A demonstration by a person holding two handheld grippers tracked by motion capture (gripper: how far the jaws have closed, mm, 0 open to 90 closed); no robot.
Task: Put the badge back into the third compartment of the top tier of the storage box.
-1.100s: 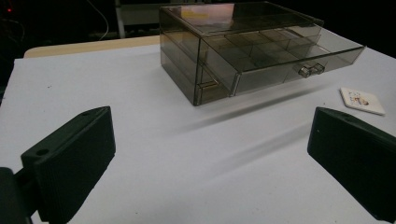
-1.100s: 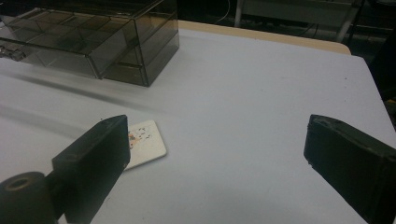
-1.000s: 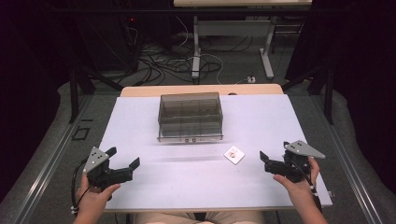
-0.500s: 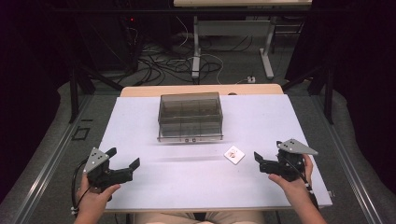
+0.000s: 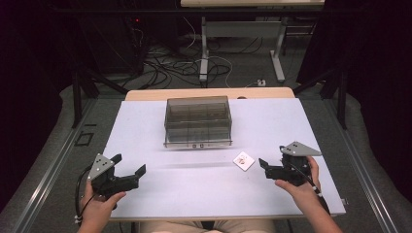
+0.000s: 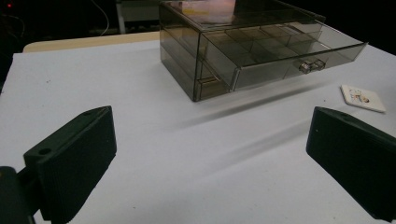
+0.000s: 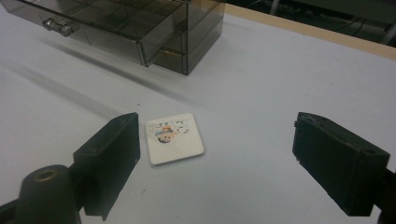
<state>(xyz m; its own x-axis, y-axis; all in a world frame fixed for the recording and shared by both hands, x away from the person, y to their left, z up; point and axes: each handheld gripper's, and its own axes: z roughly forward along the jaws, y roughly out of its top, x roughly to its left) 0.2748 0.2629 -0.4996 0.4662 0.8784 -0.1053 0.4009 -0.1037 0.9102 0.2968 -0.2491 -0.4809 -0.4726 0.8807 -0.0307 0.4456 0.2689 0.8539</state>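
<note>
A smoky clear drawer box (image 5: 197, 121) stands at the middle back of the white table (image 5: 194, 194). Its top drawer (image 7: 93, 23) is pulled partly out. A small white card (image 5: 244, 161) with a printed picture lies flat in front of the box, to the right. My right gripper (image 5: 265, 167) hovers just right of the card (image 7: 175, 138). Its jaws have just been closing, still stand apart, and nothing is between them. At the front left my left gripper (image 5: 128, 165) is open wide and holds nothing. From there the box (image 6: 243, 42) lies ahead and the card (image 6: 363, 98) to the right.
A wooden table edge (image 5: 209, 93) shows behind the white sheet. On the floor beyond are cables (image 5: 175, 63) and desk legs (image 5: 204, 53). Metal rails (image 5: 48, 160) run along both sides of the table.
My right gripper has crept a little to the left, toward the card. The left gripper, the box and the card have kept still.
</note>
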